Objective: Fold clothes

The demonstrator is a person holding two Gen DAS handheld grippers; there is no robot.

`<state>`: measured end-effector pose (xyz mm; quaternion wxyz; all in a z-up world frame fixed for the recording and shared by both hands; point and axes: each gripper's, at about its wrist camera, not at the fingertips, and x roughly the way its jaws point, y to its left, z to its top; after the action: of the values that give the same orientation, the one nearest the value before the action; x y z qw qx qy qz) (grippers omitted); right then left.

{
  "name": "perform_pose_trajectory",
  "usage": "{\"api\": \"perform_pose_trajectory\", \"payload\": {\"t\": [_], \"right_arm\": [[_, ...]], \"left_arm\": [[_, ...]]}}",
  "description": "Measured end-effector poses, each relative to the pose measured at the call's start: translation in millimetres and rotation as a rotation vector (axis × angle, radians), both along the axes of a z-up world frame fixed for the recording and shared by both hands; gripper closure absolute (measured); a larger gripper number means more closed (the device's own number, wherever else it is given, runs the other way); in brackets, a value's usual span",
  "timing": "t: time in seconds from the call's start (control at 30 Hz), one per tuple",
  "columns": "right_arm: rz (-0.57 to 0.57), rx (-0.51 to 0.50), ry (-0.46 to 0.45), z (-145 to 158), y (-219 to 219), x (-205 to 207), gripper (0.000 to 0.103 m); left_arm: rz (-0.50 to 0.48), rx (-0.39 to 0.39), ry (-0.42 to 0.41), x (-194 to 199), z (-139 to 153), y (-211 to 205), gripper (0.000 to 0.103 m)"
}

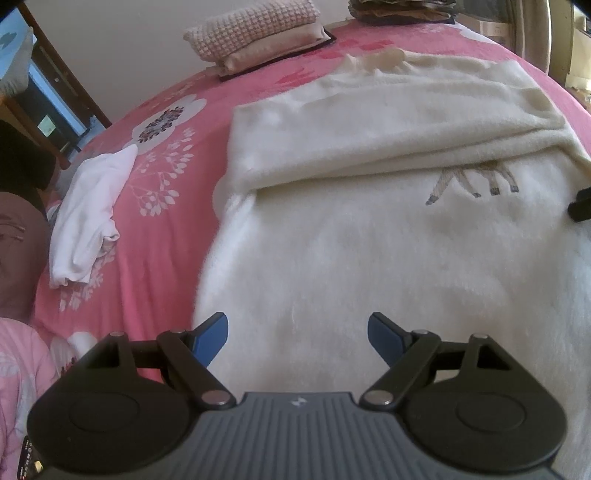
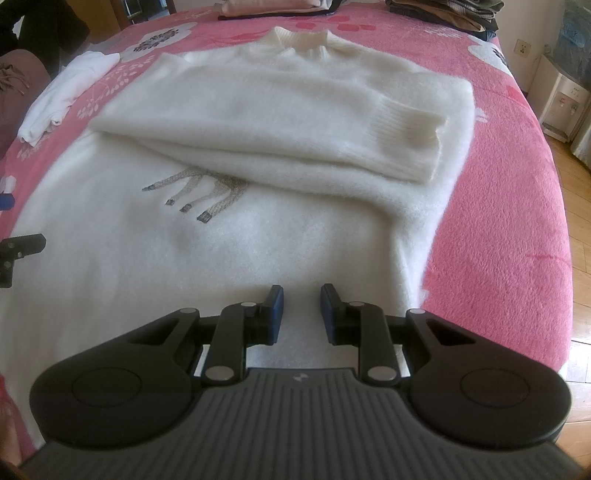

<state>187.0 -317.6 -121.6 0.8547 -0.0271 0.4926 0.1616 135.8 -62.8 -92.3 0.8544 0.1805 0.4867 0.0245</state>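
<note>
A cream knitted sweater (image 1: 369, 240) lies flat on the pink bedspread (image 1: 159, 258), collar (image 2: 299, 38) at the far end. Its sleeves are folded across the chest, with one ribbed cuff (image 2: 417, 125) on top at the right. An embroidered animal's legs (image 2: 199, 192) show below the folded sleeves. My left gripper (image 1: 297, 321) hangs wide open over the sweater's lower left part, near its left edge. Over the lower right part, my right gripper (image 2: 301, 291) is open with a narrower gap and nothing between its blue pads.
A crumpled white garment (image 1: 88, 214) lies left of the sweater. Folded clothes (image 1: 255, 33) and a dark pile (image 2: 450, 11) sit at the bed's far end. The bed's right edge drops to a wooden floor (image 2: 580, 184), where a water dispenser (image 2: 561, 99) stands.
</note>
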Motion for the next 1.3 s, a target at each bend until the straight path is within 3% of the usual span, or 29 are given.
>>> {"api": "perform_pose_trajectory", "payload": {"t": [0.33, 0.5, 0.63, 0.87, 1.0, 1.13, 1.3], "right_arm": [[0.007, -0.003, -0.003, -0.8, -0.1, -0.7, 0.081], [0.016, -0.006, 0.009, 10.1, 1.8, 5.6, 0.081], [0.016, 0.079, -0.106, 46.4, 2.3, 23.3, 0.080], [-0.148, 0.223, -0.179, 62.0, -10.9, 112.8, 0.078], [-0.251, 0.299, -0.206, 65.8, -18.9, 167.5, 0.078], [-0.339, 0.356, -0.182, 49.6, -16.9, 224.2, 0.078], [-0.402, 0.417, -0.108, 27.6, -7.4, 292.3, 0.080]], "left_arm": [[0.003, 0.004, -0.014, 2.9, -2.0, 3.4, 0.019], [0.009, -0.017, -0.068, 21.1, 4.5, 8.8, 0.019], [-0.006, -0.057, -0.129, 49.8, 11.9, 7.6, 0.017], [-0.042, -0.093, -0.280, 118.6, 25.9, -1.8, 0.017], [0.000, -0.152, -0.332, 178.7, 35.0, -1.4, 0.017], [0.066, -0.209, -0.308, 224.5, 25.1, 3.0, 0.016], [0.113, -0.219, -0.250, 244.4, -4.6, 5.3, 0.018]]}}
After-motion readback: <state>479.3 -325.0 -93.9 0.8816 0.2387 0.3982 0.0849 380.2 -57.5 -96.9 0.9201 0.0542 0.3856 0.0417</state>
